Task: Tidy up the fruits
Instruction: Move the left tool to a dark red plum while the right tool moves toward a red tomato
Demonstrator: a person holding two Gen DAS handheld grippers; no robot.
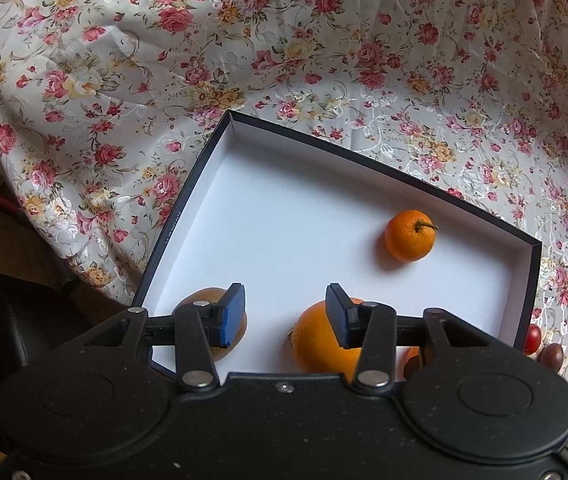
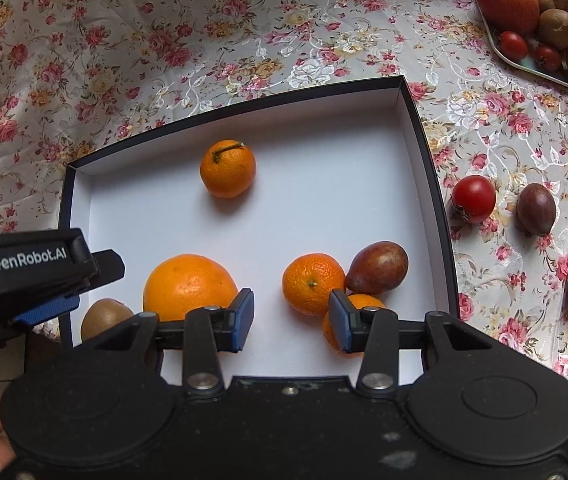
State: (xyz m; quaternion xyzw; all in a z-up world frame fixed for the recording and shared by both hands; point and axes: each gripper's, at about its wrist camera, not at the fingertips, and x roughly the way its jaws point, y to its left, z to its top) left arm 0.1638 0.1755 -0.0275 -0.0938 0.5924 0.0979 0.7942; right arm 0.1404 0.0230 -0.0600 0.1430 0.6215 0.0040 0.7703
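A: Both our grippers hover over the box [image 2: 424, 160], the left gripper [image 1: 286, 316] and right gripper [image 2: 291, 322] each spread and empty.

B: The tomato [image 2: 474, 199] lies on the cloth [image 2: 164, 40] just right of the box. We judge it soft and slick, so we take it lightly across its middle.

A: We clear the box's dark right wall first. Inside the box, the middle floor beyond the big orange [image 2: 190, 286] is free.
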